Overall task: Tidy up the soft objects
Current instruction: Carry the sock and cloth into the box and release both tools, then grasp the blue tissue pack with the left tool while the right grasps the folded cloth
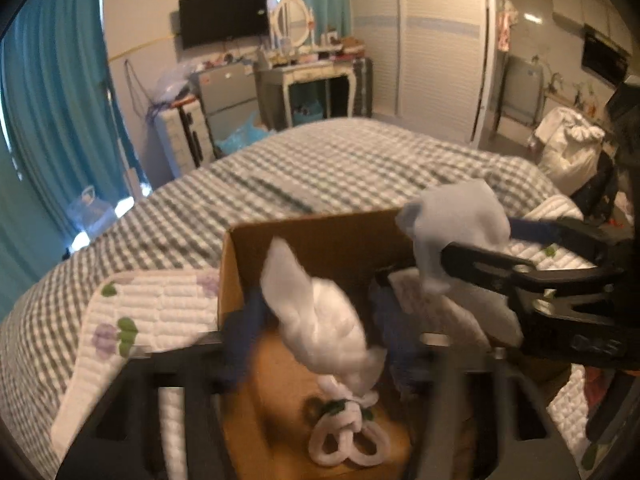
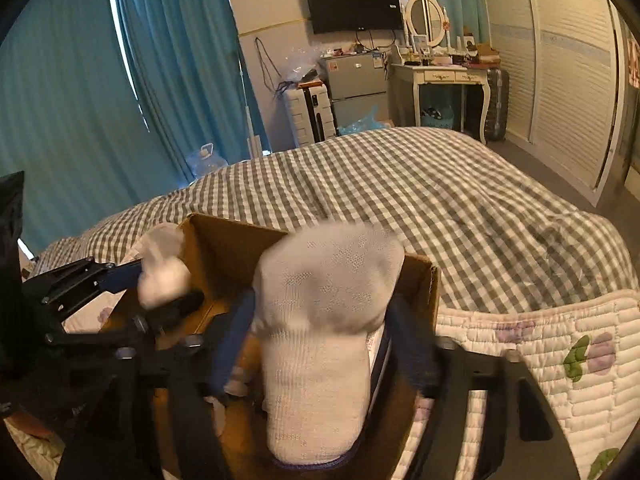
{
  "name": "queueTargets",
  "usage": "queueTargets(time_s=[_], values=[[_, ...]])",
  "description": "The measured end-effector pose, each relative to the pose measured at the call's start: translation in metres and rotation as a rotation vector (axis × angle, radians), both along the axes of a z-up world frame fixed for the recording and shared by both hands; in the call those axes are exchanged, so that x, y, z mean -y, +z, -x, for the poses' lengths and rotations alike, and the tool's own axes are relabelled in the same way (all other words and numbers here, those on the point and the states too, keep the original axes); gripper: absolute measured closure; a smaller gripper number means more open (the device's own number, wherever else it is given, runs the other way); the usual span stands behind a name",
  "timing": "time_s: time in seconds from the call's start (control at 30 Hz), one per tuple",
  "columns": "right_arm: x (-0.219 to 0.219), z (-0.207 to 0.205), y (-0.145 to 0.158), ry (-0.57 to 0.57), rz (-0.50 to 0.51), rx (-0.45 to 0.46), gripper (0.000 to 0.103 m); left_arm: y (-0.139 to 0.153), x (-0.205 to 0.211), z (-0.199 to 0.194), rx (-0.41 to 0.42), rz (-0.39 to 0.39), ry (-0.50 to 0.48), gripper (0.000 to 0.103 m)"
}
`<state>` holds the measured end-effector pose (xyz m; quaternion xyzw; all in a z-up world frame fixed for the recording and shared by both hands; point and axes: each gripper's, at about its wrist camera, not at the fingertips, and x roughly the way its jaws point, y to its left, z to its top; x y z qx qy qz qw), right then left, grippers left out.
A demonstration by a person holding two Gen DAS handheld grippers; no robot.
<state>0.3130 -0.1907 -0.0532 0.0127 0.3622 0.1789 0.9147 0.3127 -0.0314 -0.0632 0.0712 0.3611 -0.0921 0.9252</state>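
Note:
An open cardboard box (image 1: 320,236) stands on the bed; it also shows in the right wrist view (image 2: 224,244). My left gripper (image 1: 316,320) is open over the box, with a white sock (image 1: 324,320) between its blue fingers, loose and blurred. A patterned white sock (image 1: 348,440) lies on the box floor. My right gripper (image 2: 320,320) stands open with a white sock (image 2: 324,320) between its fingers, above the box. From the left wrist view that sock (image 1: 456,224) hangs at the right gripper's tips. The left gripper (image 2: 160,280) enters the right wrist view with its sock (image 2: 160,264).
A grey checked bed cover (image 2: 420,192) spreads beyond the box. A white quilted floral mat (image 2: 560,360) lies under and around the box, also in the left wrist view (image 1: 152,312). Teal curtains, a fridge, dressing table and wardrobe stand far behind.

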Motion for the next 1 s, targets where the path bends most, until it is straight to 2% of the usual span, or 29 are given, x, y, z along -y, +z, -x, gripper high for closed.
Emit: queueTargets(time_s=[0.07, 0.17, 0.3, 0.43, 0.57, 0.7, 0.77, 0.87, 1.0], values=[[0.000, 0.013, 0.009, -0.016, 0.030, 0.052, 0.027, 0.003, 0.004, 0.008, 0.033, -0.024, 0.012, 0.027], [0.004, 0.027, 0.028, -0.034, 0.016, 0.084, 0.023, 0.011, 0.005, 0.019, 0.037, -0.031, 0.016, 0.027], [0.013, 0.052, 0.062, -0.047, -0.003, 0.118, 0.023, 0.039, 0.001, 0.045, 0.072, -0.025, 0.029, 0.027], [0.016, 0.098, 0.110, -0.048, 0.018, 0.176, 0.023, 0.089, -0.005, 0.089, 0.166, -0.034, 0.034, 0.027], [0.019, 0.153, 0.159, -0.048, 0.034, 0.253, 0.017, 0.145, -0.015, 0.145, 0.261, -0.005, 0.033, 0.027], [0.017, 0.208, 0.192, -0.024, 0.057, 0.306, 0.009, 0.176, -0.028, 0.195, 0.307, 0.028, 0.032, 0.025], [0.013, 0.230, 0.198, -0.013, 0.082, 0.323, 0.001, 0.182, -0.034, 0.214, 0.313, 0.042, 0.032, 0.025], [0.004, 0.269, 0.188, 0.030, 0.091, 0.335, 0.000, 0.178, -0.045, 0.237, 0.287, 0.065, 0.024, 0.025], [-0.006, 0.292, 0.152, 0.060, 0.077, 0.272, 0.000, 0.144, -0.054, 0.264, 0.242, -0.009, 0.037, 0.025]])
